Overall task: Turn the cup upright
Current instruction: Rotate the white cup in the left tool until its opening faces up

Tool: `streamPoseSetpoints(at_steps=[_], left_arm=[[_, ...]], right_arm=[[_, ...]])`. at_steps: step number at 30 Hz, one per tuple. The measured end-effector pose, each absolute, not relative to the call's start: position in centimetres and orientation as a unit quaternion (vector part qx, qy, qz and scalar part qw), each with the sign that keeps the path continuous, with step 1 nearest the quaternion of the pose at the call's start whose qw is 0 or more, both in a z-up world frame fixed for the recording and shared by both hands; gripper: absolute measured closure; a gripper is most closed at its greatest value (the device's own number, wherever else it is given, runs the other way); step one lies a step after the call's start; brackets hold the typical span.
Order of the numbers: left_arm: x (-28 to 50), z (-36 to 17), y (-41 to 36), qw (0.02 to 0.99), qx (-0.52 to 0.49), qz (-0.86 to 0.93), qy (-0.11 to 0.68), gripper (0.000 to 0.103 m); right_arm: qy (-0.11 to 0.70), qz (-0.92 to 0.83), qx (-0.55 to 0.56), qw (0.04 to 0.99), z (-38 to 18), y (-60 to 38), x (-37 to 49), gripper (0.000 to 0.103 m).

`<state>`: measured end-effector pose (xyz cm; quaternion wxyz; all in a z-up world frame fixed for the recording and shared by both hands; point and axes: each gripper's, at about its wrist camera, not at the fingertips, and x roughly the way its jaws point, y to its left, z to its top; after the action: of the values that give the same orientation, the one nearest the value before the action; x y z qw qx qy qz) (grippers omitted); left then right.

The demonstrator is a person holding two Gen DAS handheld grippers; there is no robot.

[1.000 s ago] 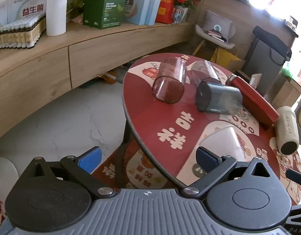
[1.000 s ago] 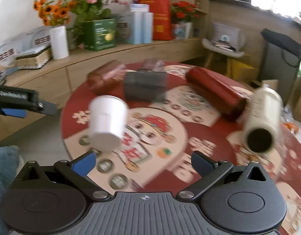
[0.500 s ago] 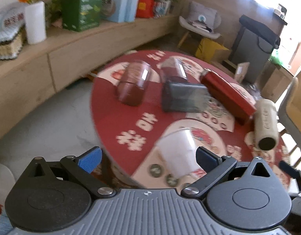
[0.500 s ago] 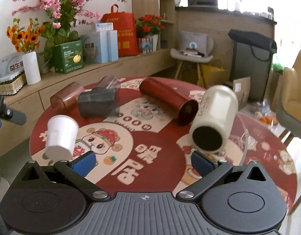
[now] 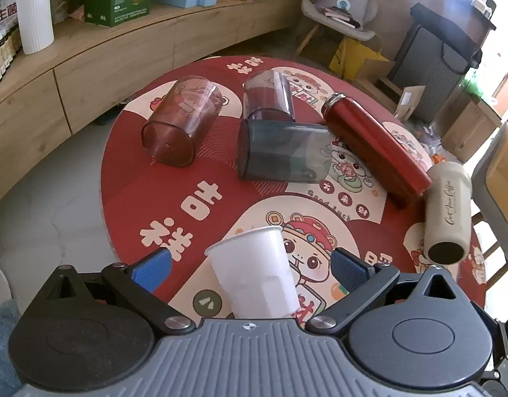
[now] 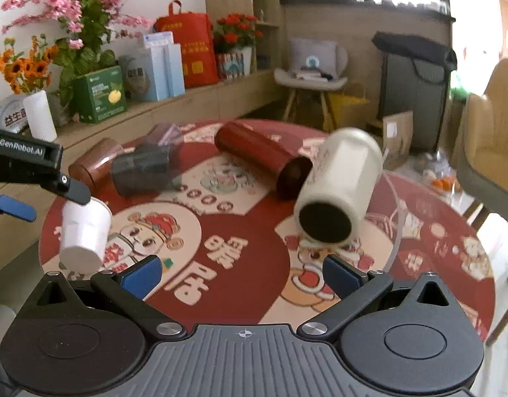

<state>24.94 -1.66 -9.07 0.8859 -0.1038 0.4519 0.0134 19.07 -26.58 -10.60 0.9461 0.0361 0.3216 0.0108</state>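
Left wrist view has the white paper cup [image 5: 257,271] lying on its side on the round red printed table [image 5: 148,178], sitting between the spread pads of the left gripper [image 5: 250,264] (neither pad touches it), rim toward twelve o'clock. Right gripper [image 6: 242,274] gapes wide too, gripping nothing; from there the cup is at ten o'clock, the cream tumbler [image 6: 336,192] at one o'clock.

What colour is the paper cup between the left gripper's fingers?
The paper cup is plain white, clearest in the left wrist view.
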Motion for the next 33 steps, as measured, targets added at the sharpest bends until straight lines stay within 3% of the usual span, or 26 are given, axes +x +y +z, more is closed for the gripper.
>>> streamPoseSetpoints(at_steps=[14, 21, 24, 33], left_arm=[[27.4, -10.6, -2.4, 0.876, -0.097, 0.045, 0.471, 0.001], [27.7, -11.6, -1.9, 0.869, -0.113, 0.049, 0.479, 0.021], [27.5, -11.5, -2.3, 0.873, -0.094, 0.046, 0.475, 0.035], [26.2, -9.8, -3.7, 0.897, -0.056, 0.020, 0.437, 0.036]], right_arm=[[0.328, 0.029, 0.049, 0.943, -10.7, -26.8, 19.3, 0.000], [0.331, 0.028, 0.049, 0.942, -10.9, -26.9, 19.4, 0.000], [0.332, 0.030, 0.047, 0.942, -10.9, -26.7, 19.5, 0.000], [0.334, 0.032, 0.044, 0.941, -11.1, -26.6, 19.5, 0.000]])
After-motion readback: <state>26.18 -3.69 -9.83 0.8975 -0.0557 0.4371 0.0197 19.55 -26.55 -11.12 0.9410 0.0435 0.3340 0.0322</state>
